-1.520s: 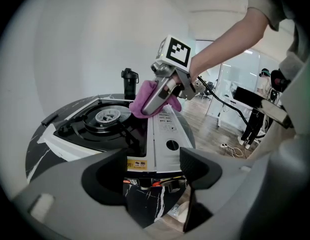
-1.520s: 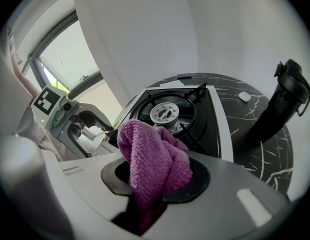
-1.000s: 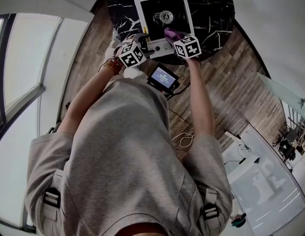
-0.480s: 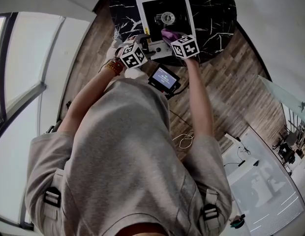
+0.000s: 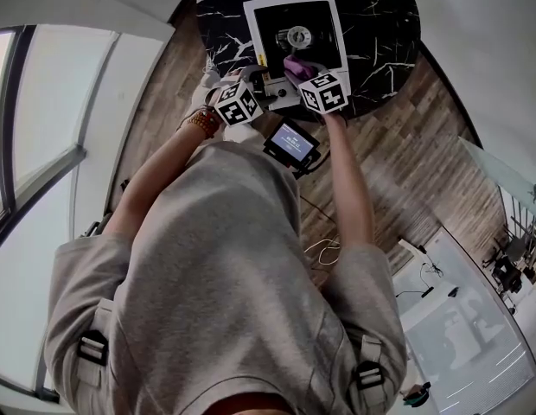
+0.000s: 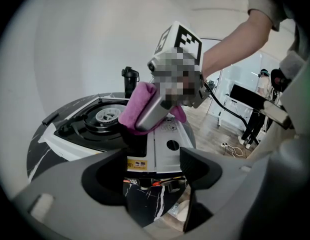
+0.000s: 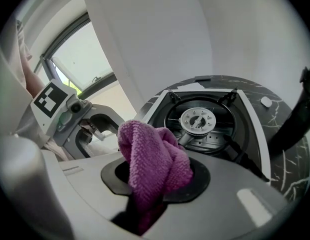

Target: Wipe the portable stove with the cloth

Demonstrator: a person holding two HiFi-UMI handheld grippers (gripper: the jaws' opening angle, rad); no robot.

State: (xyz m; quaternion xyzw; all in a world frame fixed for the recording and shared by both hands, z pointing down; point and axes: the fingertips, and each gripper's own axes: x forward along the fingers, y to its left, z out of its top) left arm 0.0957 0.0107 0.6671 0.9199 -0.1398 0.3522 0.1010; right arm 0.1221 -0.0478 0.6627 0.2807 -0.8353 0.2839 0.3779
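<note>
Your stove [image 5: 335, 24] sits on the table [image 5: 385, 33], burner [image 5: 296, 35] at its middle. Your right gripper [image 5: 304, 72] presses the cloth [image 7: 150, 164] on the stove's near edge; your left gripper [image 6: 152, 171] waits just left, before the stove's front.

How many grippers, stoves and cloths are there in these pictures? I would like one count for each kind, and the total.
Grippers: 2, the left gripper and the right gripper
Portable stove: 1
Purple cloth: 1
Total: 4
</note>
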